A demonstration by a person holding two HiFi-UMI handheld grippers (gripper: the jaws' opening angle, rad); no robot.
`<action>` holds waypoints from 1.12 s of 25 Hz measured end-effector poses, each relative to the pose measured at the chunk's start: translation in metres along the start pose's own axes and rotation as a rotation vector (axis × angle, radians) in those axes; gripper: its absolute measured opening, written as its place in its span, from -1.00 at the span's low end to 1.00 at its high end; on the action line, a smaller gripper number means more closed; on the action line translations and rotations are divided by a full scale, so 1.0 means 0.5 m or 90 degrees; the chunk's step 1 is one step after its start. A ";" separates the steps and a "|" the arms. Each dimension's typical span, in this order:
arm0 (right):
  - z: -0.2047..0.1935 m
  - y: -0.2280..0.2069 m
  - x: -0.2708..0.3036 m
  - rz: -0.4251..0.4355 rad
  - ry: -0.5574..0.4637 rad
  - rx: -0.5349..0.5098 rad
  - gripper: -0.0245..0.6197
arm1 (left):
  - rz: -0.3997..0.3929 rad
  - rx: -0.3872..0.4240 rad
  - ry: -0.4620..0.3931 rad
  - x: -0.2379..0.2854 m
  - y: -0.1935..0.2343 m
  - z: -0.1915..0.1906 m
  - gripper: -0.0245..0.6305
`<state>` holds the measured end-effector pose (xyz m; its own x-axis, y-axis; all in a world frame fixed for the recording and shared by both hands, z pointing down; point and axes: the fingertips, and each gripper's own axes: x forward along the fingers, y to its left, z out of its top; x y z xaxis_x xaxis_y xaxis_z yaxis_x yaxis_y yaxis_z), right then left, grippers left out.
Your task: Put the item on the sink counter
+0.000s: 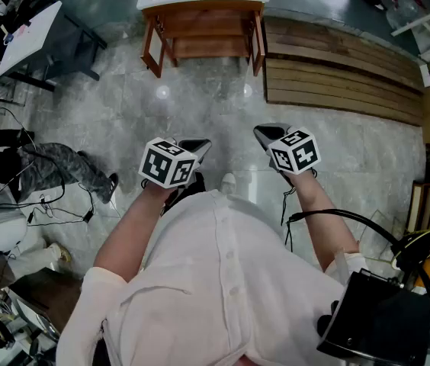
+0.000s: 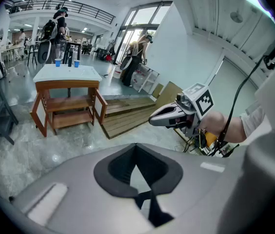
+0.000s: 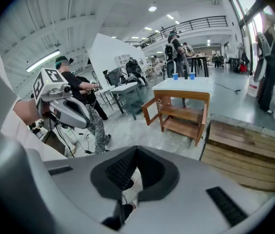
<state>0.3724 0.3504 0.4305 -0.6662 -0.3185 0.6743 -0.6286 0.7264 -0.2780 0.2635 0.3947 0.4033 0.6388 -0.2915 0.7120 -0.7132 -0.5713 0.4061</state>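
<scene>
Holding my left gripper [image 1: 198, 146] and right gripper [image 1: 265, 133] both clenched, nothing in them, side by side above floor [image 1: 207, 105], table [image 1: 203, 8] well ahead

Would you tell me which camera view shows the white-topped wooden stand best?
The left gripper view: the stand appears whole and nearly front-on, with legs, shelves and two blue cups on top. The right gripper view shows it whole too, more obliquely. The head view crops its top at the frame edge.
</scene>
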 end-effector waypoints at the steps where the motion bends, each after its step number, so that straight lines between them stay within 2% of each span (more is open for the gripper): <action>1: 0.003 0.001 0.008 0.003 0.002 -0.001 -0.91 | 0.001 -0.001 0.003 0.002 0.002 -0.004 -0.91; 7: 0.003 0.010 0.035 0.030 0.009 0.019 -0.91 | 0.004 0.005 0.028 0.021 -0.002 -0.012 -0.91; 14: 0.007 0.017 0.073 0.031 0.024 0.029 -0.91 | -0.002 -0.011 0.025 0.024 0.023 -0.008 -0.91; 22: 0.125 -0.031 0.161 -0.003 0.017 0.020 -0.90 | -0.021 -0.001 -0.003 0.013 0.154 0.071 -0.91; 28: 0.297 -0.055 0.279 -0.020 -0.003 0.014 -0.90 | -0.030 0.012 -0.032 -0.035 0.316 0.176 -0.91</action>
<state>0.2374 0.1955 0.4306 -0.6482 -0.3433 0.6797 -0.6574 0.7027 -0.2721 0.1649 0.2419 0.4048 0.6857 -0.3023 0.6621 -0.6770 -0.5991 0.4275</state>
